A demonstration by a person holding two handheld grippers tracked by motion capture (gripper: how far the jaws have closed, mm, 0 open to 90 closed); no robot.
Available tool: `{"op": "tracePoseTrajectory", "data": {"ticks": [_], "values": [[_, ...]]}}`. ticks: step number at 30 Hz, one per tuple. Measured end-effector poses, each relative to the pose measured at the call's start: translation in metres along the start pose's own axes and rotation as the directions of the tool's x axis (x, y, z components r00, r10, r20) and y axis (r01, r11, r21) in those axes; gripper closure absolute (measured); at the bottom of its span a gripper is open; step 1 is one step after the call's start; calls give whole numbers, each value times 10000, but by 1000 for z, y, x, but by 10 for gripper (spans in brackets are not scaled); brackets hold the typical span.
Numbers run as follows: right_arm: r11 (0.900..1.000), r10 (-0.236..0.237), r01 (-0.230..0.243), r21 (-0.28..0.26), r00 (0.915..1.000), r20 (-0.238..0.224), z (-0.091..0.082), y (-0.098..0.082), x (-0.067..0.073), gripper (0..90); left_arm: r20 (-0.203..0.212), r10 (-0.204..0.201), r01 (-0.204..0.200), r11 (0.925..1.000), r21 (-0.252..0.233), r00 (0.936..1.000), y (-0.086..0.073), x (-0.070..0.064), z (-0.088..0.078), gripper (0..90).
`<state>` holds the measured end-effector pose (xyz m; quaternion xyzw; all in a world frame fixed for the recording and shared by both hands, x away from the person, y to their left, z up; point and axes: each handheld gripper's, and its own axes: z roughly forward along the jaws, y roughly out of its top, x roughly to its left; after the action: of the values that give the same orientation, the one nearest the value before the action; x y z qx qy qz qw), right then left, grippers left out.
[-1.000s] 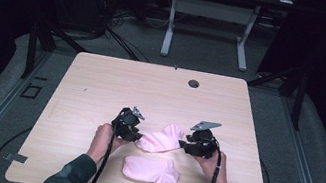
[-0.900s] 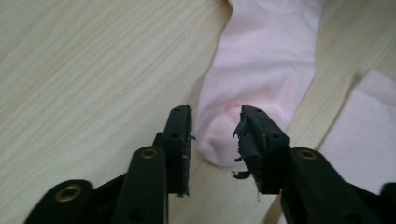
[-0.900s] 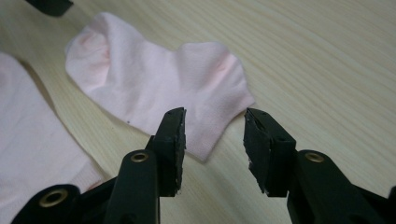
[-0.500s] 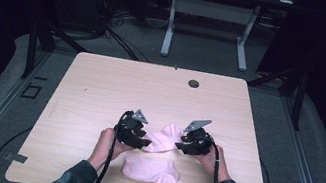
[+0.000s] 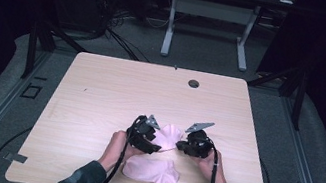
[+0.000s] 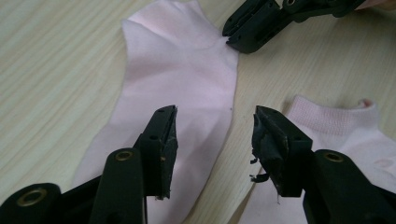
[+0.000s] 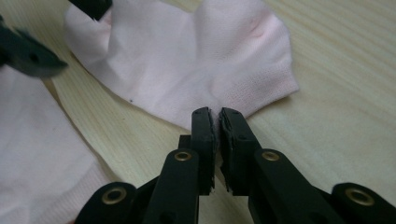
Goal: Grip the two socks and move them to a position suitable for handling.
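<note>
Presently, items left to right, near the front edge of the tabletop (image 5: 101, 85).

Left gripper (image 6: 212, 135): jaws spread wide, holding nothing, poised over the near end of the upper sock with one jaw above the fabric and the other above the bare strip of wood beside it.

Upper sock (image 5: 169, 137): pale pink, lying flat between the two grippers, long axis running from the left gripper across to the right one.

Lower sock (image 5: 151, 170): same pink, closer to the front edge, just beside the upper sock, apart from it; untouched.

Right gripper (image 7: 217, 122): jaws pressed together, pinching the edge of the upper sock at its far end.

Judgement: the free end lies directly under the left gripper, which is the nearer one to close there.
</note>
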<state>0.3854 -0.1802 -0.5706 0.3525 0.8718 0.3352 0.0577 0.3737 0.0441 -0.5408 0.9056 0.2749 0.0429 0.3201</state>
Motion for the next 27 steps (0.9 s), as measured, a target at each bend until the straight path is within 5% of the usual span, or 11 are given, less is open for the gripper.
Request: {"op": "tracePoseTrajectory", "data": {"ticks": [4, 11, 15, 18, 20, 23, 27], "values": [[9936, 996, -1017, -494, 9941, -438, -9, -1, 2, 847, 101, 205, -203, 9997, -160, 9997, 6, -8, 10, 458], [9749, 1985, -2057, -848, 9763, -858, -23, 4, 8, 848, -453, 643, -633, 9978, 217, 9969, 10, -15, 21, 456], [9661, 2226, -2352, -1066, 9677, -1182, -29, 7, 10, 848, -638, 616, -615, 9981, 34, 9961, 10, -14, 24, 676], [9694, 2055, -2170, -1147, 9731, -1045, -31, 6, 12, 841, -482, 518, -529, 9984, -221, 9975, 9, -12, 22, 869], [9705, 1969, -2081, -1214, 9755, -980, -32, 4, 12, 835, -198, 360, -368, 9984, -419, 9992, 10, -9, 18, 886], [9807, 1165, -1130, -1594, 9931, 132, -38, -3, 16, 708, 114, -26, 33, 9981, -617, 9999, 15, -3, 7, 890], [9800, -228, 474, -1933, 9915, 1277, -45, -6, 32, 513, 237, -380, 397, 9962, -781, 9990, 24, 1, -6, 890]]}}
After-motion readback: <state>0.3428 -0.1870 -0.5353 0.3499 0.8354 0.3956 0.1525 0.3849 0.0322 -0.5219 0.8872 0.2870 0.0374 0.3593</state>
